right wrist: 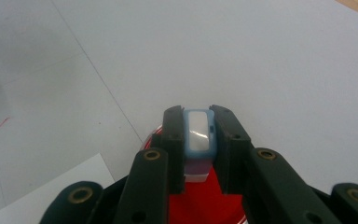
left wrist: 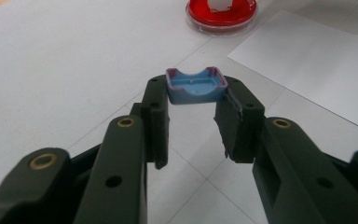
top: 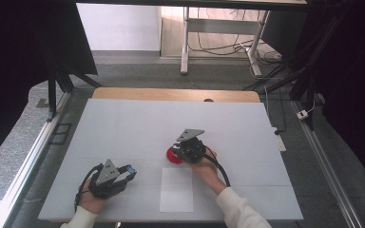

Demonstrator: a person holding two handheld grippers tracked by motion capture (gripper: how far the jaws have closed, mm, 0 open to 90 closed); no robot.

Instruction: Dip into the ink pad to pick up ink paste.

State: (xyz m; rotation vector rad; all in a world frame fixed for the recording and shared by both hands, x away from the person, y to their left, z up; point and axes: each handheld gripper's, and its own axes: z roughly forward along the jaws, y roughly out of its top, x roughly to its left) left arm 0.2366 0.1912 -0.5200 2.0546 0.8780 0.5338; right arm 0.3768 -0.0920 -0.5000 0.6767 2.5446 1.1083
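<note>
Mid-desk, the right gripper (top: 184,148) hangs over a red dish (left wrist: 222,13), jaws clamped on a pale blue block (right wrist: 198,132). Near the desk's front-left corner, the left gripper (top: 126,172) pinches a blue cap (left wrist: 196,87) by its ends. That tip-only hold could slip; a tilted block might catch the dish rim beside the white sheet (top: 176,189).

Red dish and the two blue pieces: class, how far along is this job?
Done: each gripper has picked up a piece. In hand: the left gripper grips a blue tray; the right gripper holds a blue block over the red dish. Left: probably bringing the pieces together; white paper lies bare.
</note>
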